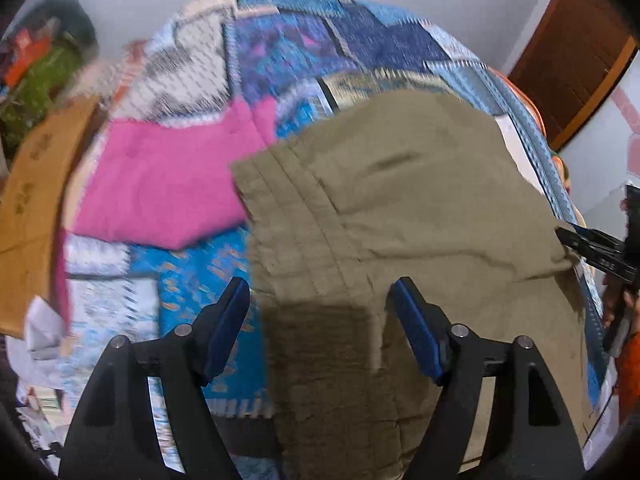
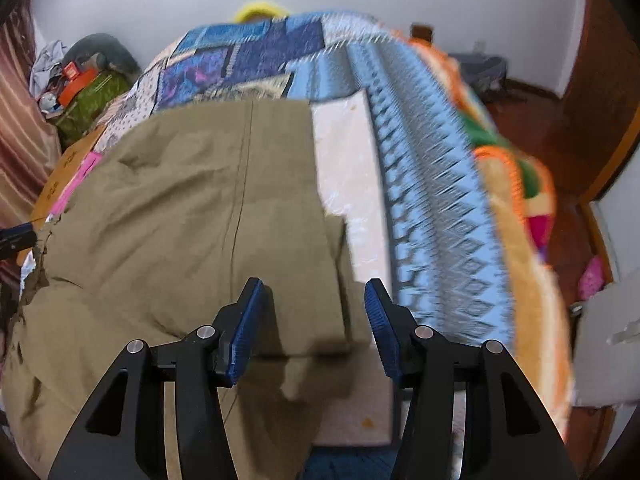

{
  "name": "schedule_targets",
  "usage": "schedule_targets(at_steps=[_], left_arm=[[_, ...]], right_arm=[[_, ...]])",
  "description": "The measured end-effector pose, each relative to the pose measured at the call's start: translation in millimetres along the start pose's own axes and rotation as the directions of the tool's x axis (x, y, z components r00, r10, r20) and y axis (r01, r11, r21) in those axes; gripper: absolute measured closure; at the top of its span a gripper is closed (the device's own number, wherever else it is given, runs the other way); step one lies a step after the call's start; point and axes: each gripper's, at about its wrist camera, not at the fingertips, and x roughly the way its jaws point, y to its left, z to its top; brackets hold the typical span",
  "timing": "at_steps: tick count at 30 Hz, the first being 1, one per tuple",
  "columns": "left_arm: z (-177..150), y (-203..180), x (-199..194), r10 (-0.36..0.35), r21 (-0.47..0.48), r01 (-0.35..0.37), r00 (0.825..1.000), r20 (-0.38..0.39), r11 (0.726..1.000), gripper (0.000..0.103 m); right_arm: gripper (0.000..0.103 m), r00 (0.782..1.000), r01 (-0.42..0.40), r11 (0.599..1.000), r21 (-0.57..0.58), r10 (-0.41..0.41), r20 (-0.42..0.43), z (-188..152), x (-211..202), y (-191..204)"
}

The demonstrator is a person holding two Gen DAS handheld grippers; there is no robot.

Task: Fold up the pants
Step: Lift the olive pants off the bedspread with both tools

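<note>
The olive pants [image 1: 420,208] lie soft and limp on the bed [image 1: 280,52], near its right edge. Both hand-held grippers, left [image 1: 318,308] and right [image 2: 314,310], hover open, holding nothing; best pinched at hems.

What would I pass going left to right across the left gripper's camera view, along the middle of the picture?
Tan cardboard box → pink cloth → olive pants → the right gripper at the pants' far edge.

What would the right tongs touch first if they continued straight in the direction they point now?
Most likely the khaki pants: the right tongs stand open just above the folded edge, nothing between the pads. Depth is unclear, so the gap is hard to judge.
</note>
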Motion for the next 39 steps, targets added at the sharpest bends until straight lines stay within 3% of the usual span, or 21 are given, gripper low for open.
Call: schedule_targets(at_steps=[2,5,6,9,14,17,19,21,26,29,31,35,39], left_arm=[[-5,-3,12,0.000,0.005,0.000,1.000,-0.019,1.000,0.028],[-8,-7,16,0.015,0.004,-0.015,1.000,-0.010,1.000,0.028],[-8,-8,16,0.018,0.001,-0.018,1.000,-0.008,1.000,0.028],[-9,-13,12,0.070,0.031,-0.070,0.997,0.021,0.997,0.035],[-9,-17,6,0.139,0.068,-0.142,0.989,0.048,0.988,0.048],[-9,-13,8,0.139,0.023,-0.140,0.989,0.043,0.990,0.048],[-10,-8,9,0.125,-0.003,-0.125,0.991,0.041,0.992,0.048],[-11,-4,11,0.118,-0.013,-0.117,0.992,0.034,0.993,0.039],[-8,1,7,0.076,0.024,-0.075,0.997,-0.001,0.997,0.034],[-10,0,-12,0.078,0.039,-0.079,0.997,0.026,0.996,0.033],[-10,-3,-26,0.122,0.079,-0.127,0.990,0.065,0.989,0.032],[-3,2,-48,0.132,0.089,-0.142,0.985,0.115,0.986,0.028],[16,10,-66,0.124,0.076,-0.138,0.978,0.169,0.987,0.021]], right_arm=[[0.055,1.000,-0.029,0.999,0.014,0.030,-0.008,-7,11,0],[0.069,0.998,-0.054,0.998,0.010,0.054,0.024,-15,11,1],[0.081,0.999,-0.041,0.999,0.003,0.040,0.031,-16,8,3],[0.090,0.998,0.022,0.999,-0.031,-0.021,0.051,-18,4,9],[0.094,0.983,0.140,0.983,-0.121,-0.124,0.134,-12,-12,26],[0.095,0.983,0.133,0.986,-0.099,-0.118,0.140,-6,-11,19],[0.095,0.989,0.128,0.988,-0.083,-0.120,0.090,-8,4,12],[0.095,0.989,0.135,0.987,-0.089,-0.129,0.067,-15,17,11],[0.092,0.994,0.114,0.992,-0.055,-0.113,0.010,-6,12,7],[0.087,0.997,0.080,0.996,-0.042,-0.081,-0.013,-2,-3,6],[0.083,0.997,0.083,0.995,-0.049,-0.083,-0.002,-3,-16,8],[0.058,0.997,0.061,0.996,-0.060,-0.058,0.050,1,-45,16],[0.053,0.991,0.054,0.993,-0.105,-0.040,0.128,17,-72,30]])
